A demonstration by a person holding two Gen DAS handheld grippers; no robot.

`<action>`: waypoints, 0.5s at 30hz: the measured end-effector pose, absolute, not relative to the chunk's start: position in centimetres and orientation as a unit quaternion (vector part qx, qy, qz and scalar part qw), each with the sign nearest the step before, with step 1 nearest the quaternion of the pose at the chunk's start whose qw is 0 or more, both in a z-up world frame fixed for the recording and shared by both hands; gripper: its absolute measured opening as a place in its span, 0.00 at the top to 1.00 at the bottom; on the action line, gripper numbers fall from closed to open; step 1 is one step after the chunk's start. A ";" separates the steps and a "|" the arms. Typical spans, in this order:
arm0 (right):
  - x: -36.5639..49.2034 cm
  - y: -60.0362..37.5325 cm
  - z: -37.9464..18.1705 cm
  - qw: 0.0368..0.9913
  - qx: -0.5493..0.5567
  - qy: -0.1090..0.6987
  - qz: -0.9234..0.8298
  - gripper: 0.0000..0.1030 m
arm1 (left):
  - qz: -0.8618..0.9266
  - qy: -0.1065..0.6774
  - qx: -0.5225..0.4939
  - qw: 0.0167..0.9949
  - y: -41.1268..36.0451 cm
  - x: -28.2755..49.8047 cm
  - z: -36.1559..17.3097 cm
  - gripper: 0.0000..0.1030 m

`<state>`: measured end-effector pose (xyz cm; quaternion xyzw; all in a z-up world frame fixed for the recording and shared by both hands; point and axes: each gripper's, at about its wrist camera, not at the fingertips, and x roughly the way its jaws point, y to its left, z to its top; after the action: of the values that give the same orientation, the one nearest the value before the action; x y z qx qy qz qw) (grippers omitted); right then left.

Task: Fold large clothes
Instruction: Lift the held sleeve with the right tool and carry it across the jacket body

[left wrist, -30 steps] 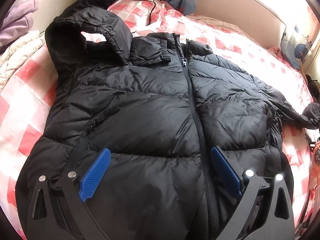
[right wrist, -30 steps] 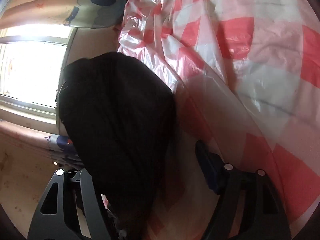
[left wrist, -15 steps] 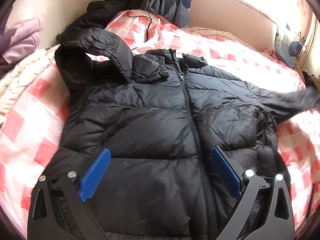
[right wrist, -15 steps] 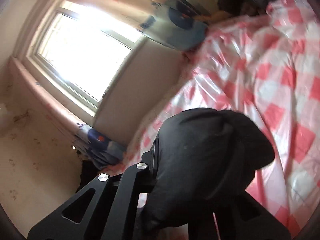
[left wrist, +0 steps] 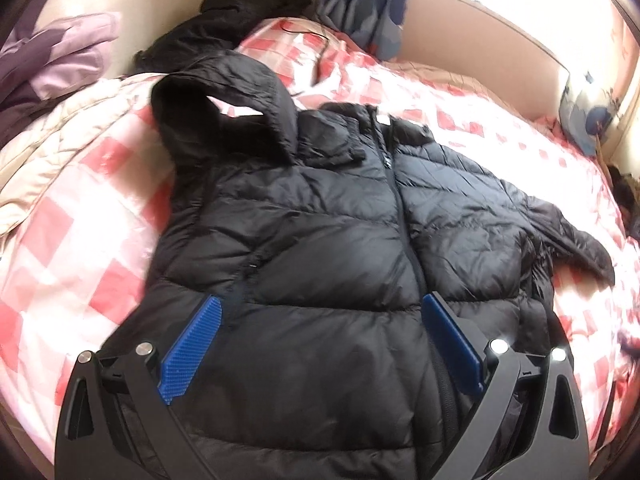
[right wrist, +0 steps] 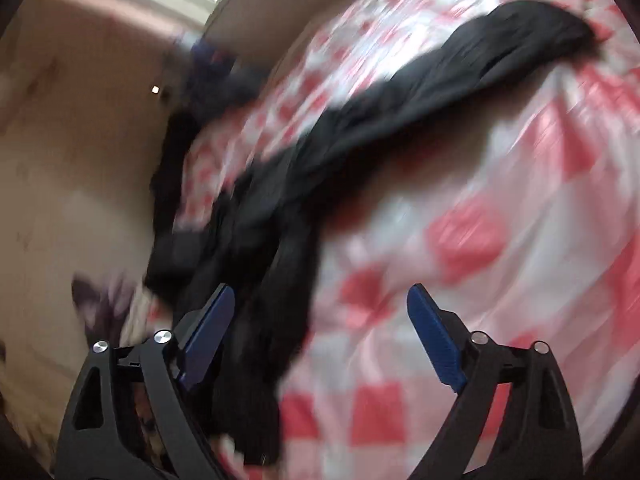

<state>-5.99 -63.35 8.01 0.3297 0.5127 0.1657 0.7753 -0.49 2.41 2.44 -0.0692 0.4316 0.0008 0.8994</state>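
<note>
right gripper (right wrist: pixel 320 332) has let go of the sleeve (right wrist: pixel 460 76): half a second ago the black fabric was bunched at its fingers, now the jaws have just been opening and stand wide, blue pads clear, no cloth pinched. sleeve lies stretched ahead of the claw, cuff at the far upper right on the red-and-white checked bedspread (right wrist: pixel 520 220); a fold of it passes just beside the left pad. view is blurred.

left gripper (left wrist: pixel 324 340) has pulled back and up, more of the black puffer jacket (left wrist: pixel 340 240) in frame. jaws spread wide, nothing pinched, jacket hem under and between the fingers. jacket lies flat, zipped, hood (left wrist: pixel 224 92) ahead-left, sleeve ahead-right. bare bedspread left and right of the claw. cream quilt (left wrist: pixel 52 152) and other clothes (left wrist: pixel 224 28) crowd the far left edge, wall beyond.
</note>
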 end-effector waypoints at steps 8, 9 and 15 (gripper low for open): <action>-10.2 -44.3 4.9 0.705 0.185 0.616 0.298 0.89 | 0.064 0.404 -0.163 0.898 11.8 -7.4 6.1 0.07; -9.8 -44.4 6.9 0.716 0.194 0.593 0.312 0.93 | 0.082 0.409 -0.156 0.895 13.3 -8.6 6.3 0.07; -15.0 -49.0 17.2 0.778 0.223 0.499 0.310 0.95 | 0.123 0.420 -0.137 0.889 18.1 -12.6 7.2 0.07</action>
<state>-14.99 -48.98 17.23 0.2231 0.4989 0.3100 0.7780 -12.58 18.15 7.24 -0.1366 0.4200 0.1230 0.8887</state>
